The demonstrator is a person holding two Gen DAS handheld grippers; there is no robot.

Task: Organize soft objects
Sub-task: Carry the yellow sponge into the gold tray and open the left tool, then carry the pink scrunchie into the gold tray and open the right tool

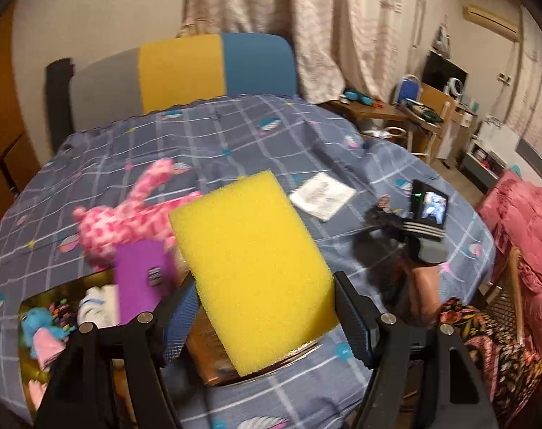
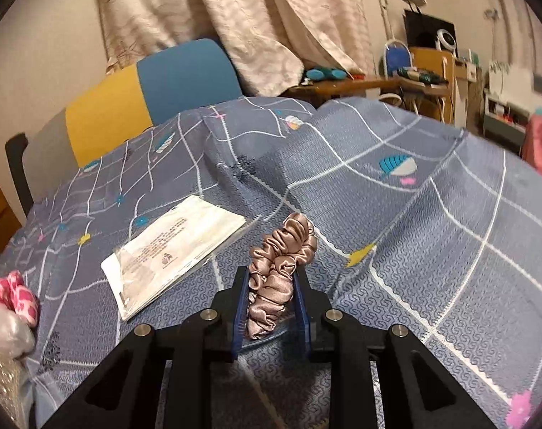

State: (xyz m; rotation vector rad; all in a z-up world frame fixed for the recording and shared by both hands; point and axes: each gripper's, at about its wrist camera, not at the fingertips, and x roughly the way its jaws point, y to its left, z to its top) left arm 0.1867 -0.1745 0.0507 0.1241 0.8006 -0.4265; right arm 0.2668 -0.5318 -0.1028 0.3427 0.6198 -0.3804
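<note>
My left gripper (image 1: pixel 264 293) is shut on a large yellow sponge (image 1: pixel 249 268) and holds it above the blue patterned bedspread (image 1: pixel 235 143). A pink spotted plush toy (image 1: pixel 128 214) lies on the bedspread to its left, beside a purple block (image 1: pixel 142 282). My right gripper (image 2: pixel 271 282) is shut on a beige satin scrunchie (image 2: pixel 278 271) just over the bedspread (image 2: pixel 414 232). The right gripper also shows in the left wrist view (image 1: pixel 414 228) at the right. A flat white packet (image 2: pixel 171 250) lies left of the scrunchie; it also shows in the left wrist view (image 1: pixel 323 196).
A gold-lined box (image 1: pixel 31 368) at lower left holds a blue plush and other soft items. A yellow, blue and grey headboard (image 1: pixel 185 68) stands behind the bed. A cluttered desk (image 1: pixel 396 111) and shelves stand at the right, and a pink blanket (image 1: pixel 528 214) lies at the far right.
</note>
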